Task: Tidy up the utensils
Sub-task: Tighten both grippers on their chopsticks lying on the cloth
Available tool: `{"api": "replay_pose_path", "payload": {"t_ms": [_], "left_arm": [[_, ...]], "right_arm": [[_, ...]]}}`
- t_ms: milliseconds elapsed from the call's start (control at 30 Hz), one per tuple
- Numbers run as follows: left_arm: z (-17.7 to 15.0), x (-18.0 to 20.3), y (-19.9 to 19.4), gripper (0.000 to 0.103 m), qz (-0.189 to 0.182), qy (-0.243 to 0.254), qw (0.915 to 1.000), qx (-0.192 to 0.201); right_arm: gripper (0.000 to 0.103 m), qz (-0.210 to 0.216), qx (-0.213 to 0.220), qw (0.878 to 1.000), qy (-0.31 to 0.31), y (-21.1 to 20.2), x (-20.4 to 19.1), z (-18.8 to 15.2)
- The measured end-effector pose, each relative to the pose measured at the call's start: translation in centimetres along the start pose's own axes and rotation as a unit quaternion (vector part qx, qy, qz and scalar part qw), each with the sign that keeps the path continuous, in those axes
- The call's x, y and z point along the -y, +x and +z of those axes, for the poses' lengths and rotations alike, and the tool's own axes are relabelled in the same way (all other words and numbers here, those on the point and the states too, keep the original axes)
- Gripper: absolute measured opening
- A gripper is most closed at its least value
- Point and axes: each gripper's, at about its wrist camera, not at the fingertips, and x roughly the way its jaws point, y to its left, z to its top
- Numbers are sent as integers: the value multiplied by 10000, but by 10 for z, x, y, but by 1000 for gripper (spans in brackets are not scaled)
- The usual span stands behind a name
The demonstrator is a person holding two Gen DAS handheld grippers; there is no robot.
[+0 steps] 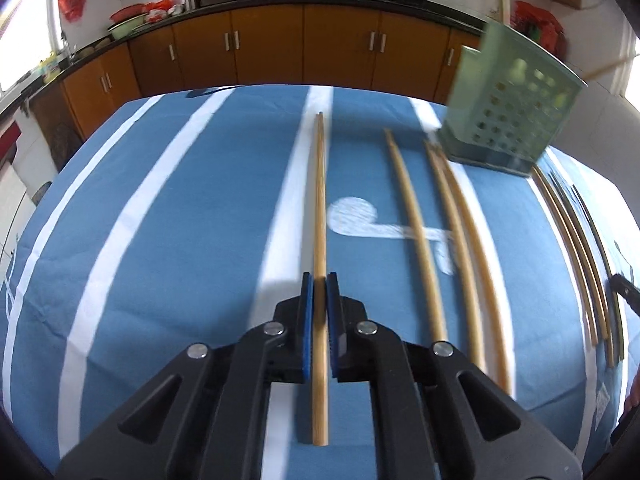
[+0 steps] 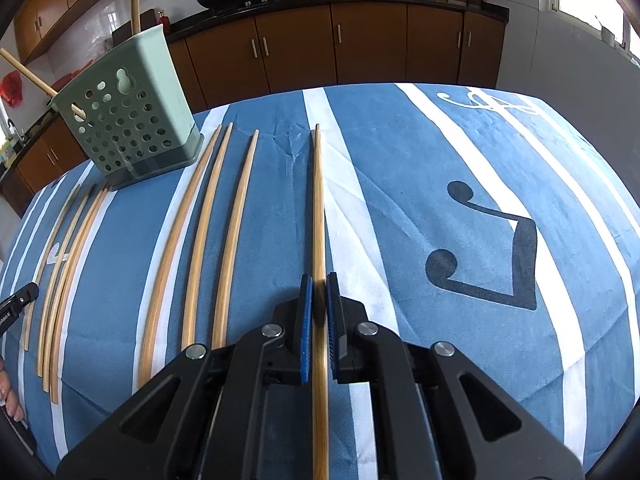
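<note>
Several wooden chopsticks lie in a row on the blue striped cloth. My left gripper (image 1: 320, 280) is shut on a chopstick (image 1: 319, 200) that runs forward between its blue pads. My right gripper (image 2: 319, 280) is shut on another chopstick (image 2: 318, 200) in the same way. A green perforated utensil holder (image 1: 512, 100) stands at the far right in the left wrist view and at the far left in the right wrist view (image 2: 128, 116). A chopstick (image 2: 28, 74) sticks out of its top.
Loose chopsticks lie between the grippers, to the right in the left wrist view (image 1: 416, 232) and to the left in the right wrist view (image 2: 200, 240). The table (image 2: 480, 152) carries a blue cloth with white stripes. Brown kitchen cabinets (image 1: 304, 48) stand behind the table.
</note>
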Motion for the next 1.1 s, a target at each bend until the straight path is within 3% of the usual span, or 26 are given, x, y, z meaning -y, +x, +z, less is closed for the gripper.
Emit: {"api": "replay_pose_path", "payload": {"t_ms": [400,1100], "left_arm": [[0,-13,1,11,-180,-102,9997,102],[-16,-8,-10,13,42,125,9999,89]], "right_arm": [[8,-103,65,9998,-179,-2,-5,-3],[9,-51,89,9993,-373,-21,-4,-30]]}}
